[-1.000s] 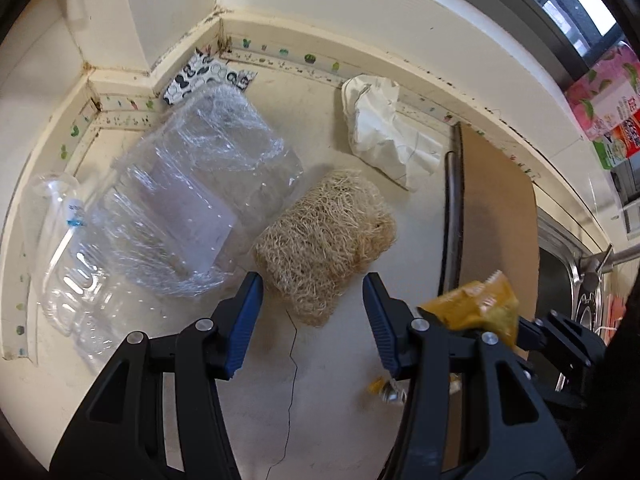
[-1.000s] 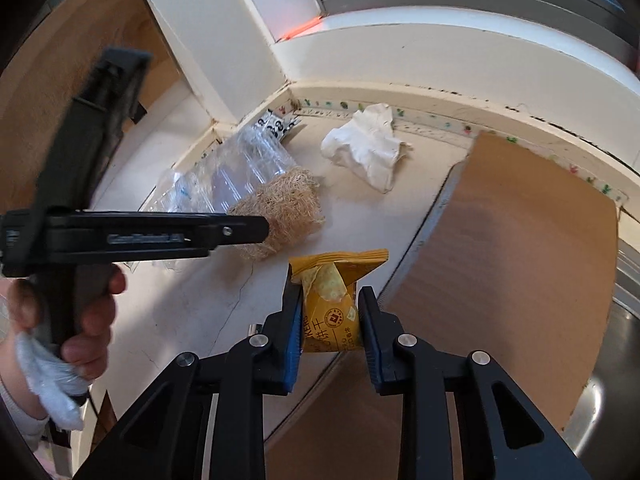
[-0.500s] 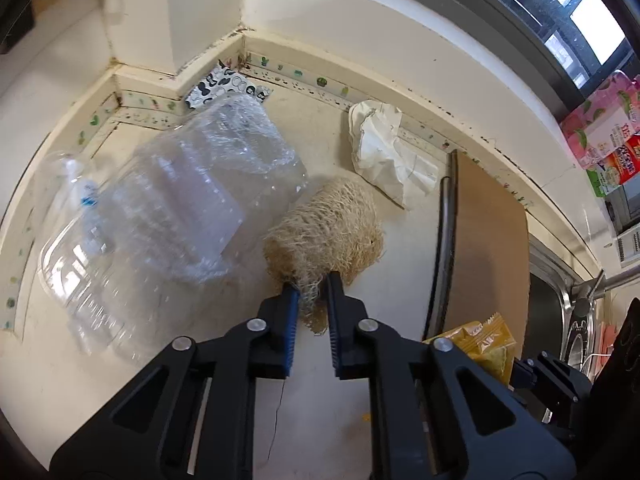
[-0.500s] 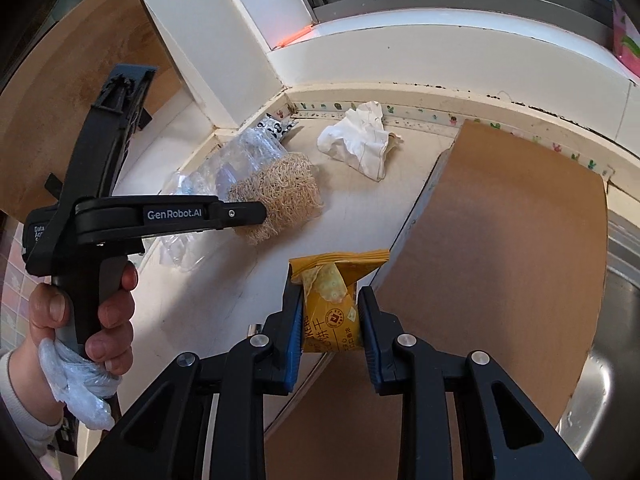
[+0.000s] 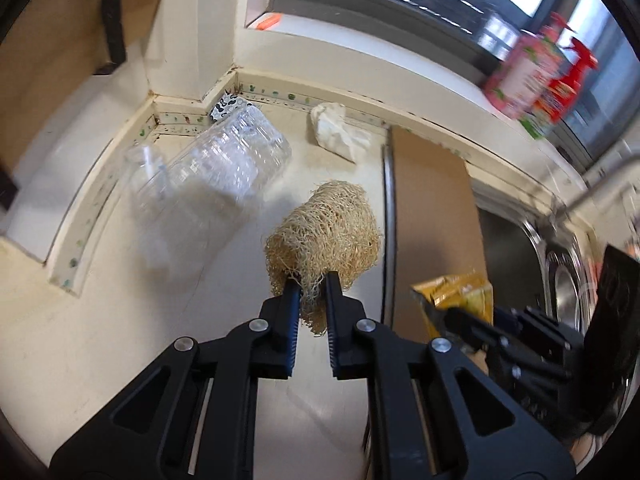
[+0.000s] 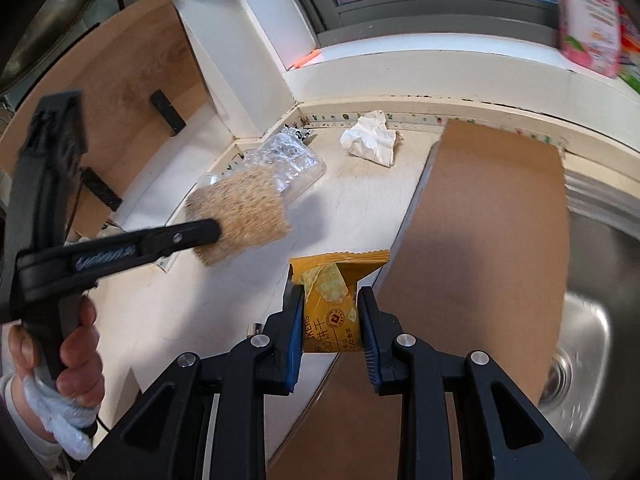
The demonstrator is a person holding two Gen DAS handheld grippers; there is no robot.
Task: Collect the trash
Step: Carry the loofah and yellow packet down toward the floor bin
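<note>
The left gripper [image 5: 312,292] is clenched on the near edge of a tan fibrous loofah sponge [image 5: 326,232], which hangs from its blue pads clear of the pale counter [image 5: 120,320]. In the right wrist view the same sponge [image 6: 240,212] sticks out from the tip of the left gripper [image 6: 212,232], lifted above the counter [image 6: 360,208], and a hand [image 6: 68,364] grips that tool's black handle with a wad of crinkled clear plastic [image 6: 56,420] tucked under the fingers.

The right gripper [image 6: 330,312] is clamped on a yellow snack wrapper [image 6: 332,300], pinching it from both sides; the wrapper's crimped top edge stands above the pads. It is held over the edge where the counter meets a brown board [image 6: 492,220] that lies across part of the steel sink [image 6: 592,320]. The left wrist view shows the same wrapper [image 5: 460,292] at lower right, in front of the board [image 5: 432,208] and beside the sink [image 5: 516,248].

On the counter, a crushed clear plastic bottle [image 5: 208,184] lies on its side near the back corner, with a small black-and-white patterned scrap [image 5: 228,106] just behind it against the wall. A crumpled white tissue [image 5: 336,136] sits near the back wall, between the bottle and the board. On the window ledge above, a pink package [image 5: 520,76] and a red spray bottle [image 5: 568,76] appear, both blurred.
</note>
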